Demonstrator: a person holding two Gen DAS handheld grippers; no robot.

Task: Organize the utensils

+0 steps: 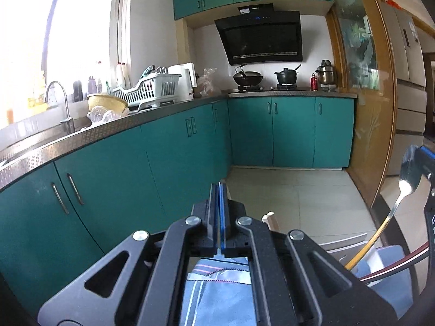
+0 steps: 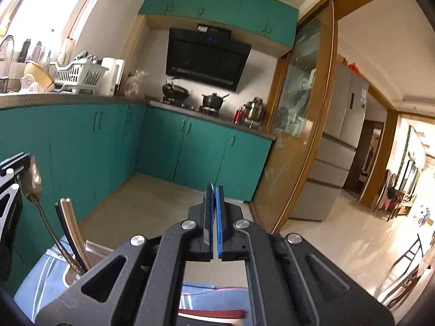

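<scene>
Pointing out over the kitchen floor, both grippers have their fingers pressed together with nothing between them: the left gripper [image 1: 219,190] and the right gripper [image 2: 213,193] each show closed blue pads. The utensils stand in a metal holder [image 2: 93,250] low between the two grippers, just right of the left one and just left of the right one. In it stand a spoon [image 1: 407,187], bowl up with a yellowish handle, and chopsticks [image 2: 66,217] beside it. By my reading the sorting step is finished or paused, since both grippers are empty and aimed away from the holder. If more utensils remain, the next move calls for turning down toward the holder and opening the fingers.
</scene>
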